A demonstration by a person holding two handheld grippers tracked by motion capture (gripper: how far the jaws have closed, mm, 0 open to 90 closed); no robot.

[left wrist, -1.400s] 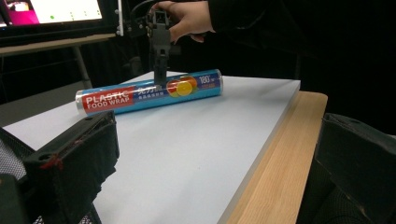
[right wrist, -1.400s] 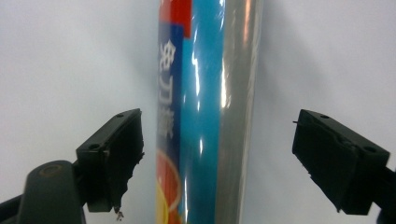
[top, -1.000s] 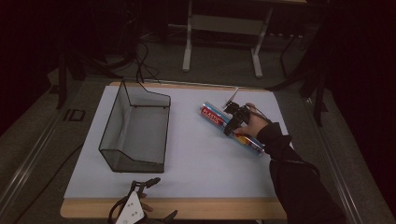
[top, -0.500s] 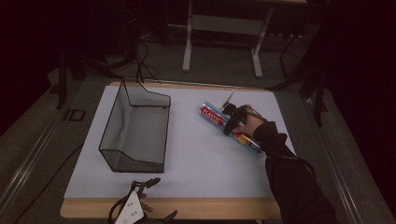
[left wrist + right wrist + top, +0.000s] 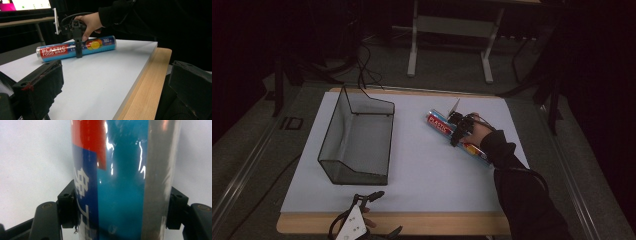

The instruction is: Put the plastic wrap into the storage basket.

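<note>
A roll of plastic food wrap [image 5: 439, 123] with a blue, red and silver label lies slantwise on the white table top [image 5: 422, 170], right of centre. My right gripper [image 5: 457, 131] comes down on its middle; the jaws have just been closing and now clamp the roll [image 5: 120, 182] from both sides, pads [image 5: 67, 207] pressed to it. In the left gripper view the roll [image 5: 100, 45] lies flat with the right gripper [image 5: 78, 47] straddling it. My left gripper [image 5: 382, 212] rests at the table's front edge, its jaws [image 5: 115, 87] wide apart with nothing between them.
A black wire mesh basket [image 5: 332, 135] stands on the left half of the table, open at the top. The wooden table edge [image 5: 147, 82] runs along the front. A metal stand [image 5: 447, 25] is on the floor behind the table.
The right gripper has settled onto the roll and closed on it, the hand shifting only slightly. The roll, the basket and the left gripper stay where they were.
</note>
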